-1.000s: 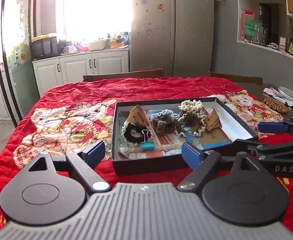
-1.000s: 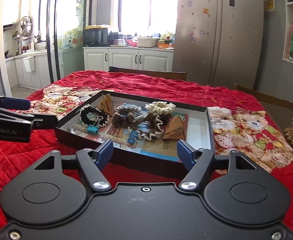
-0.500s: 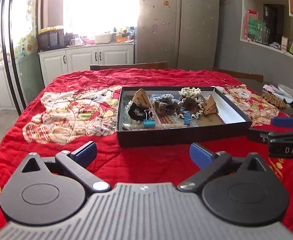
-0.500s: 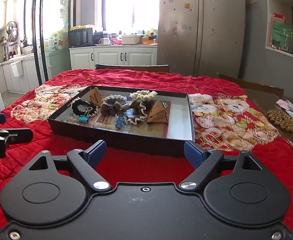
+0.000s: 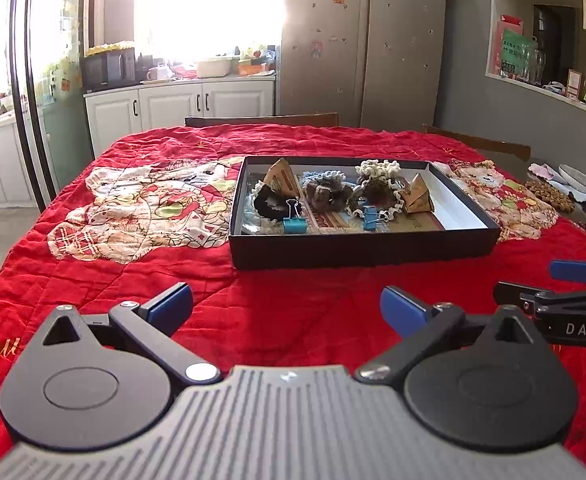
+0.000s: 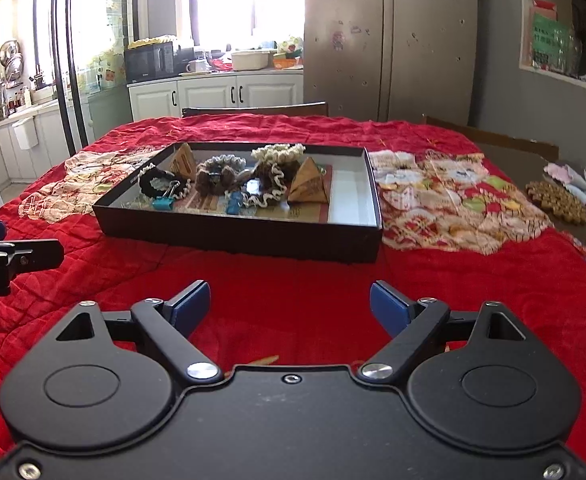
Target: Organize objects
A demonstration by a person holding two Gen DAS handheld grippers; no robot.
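Your left tool (image 5: 287,306) hangs with jaws spread wide, nothing between them — only the red quilt (image 5: 141,264) on the tabletop. Ahead sits the black tray (image 5: 363,246) of scrunchies and clips. Your right tool (image 6: 289,306) is opening, jaws empty too.

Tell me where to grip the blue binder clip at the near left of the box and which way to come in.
Grip the blue binder clip by its raised wire handles, probably from above. Its blue body lies low just behind the black box's near wall, which blocks a level approach, while the handles lean up against the black scrunchie. The left gripper is open and empty.
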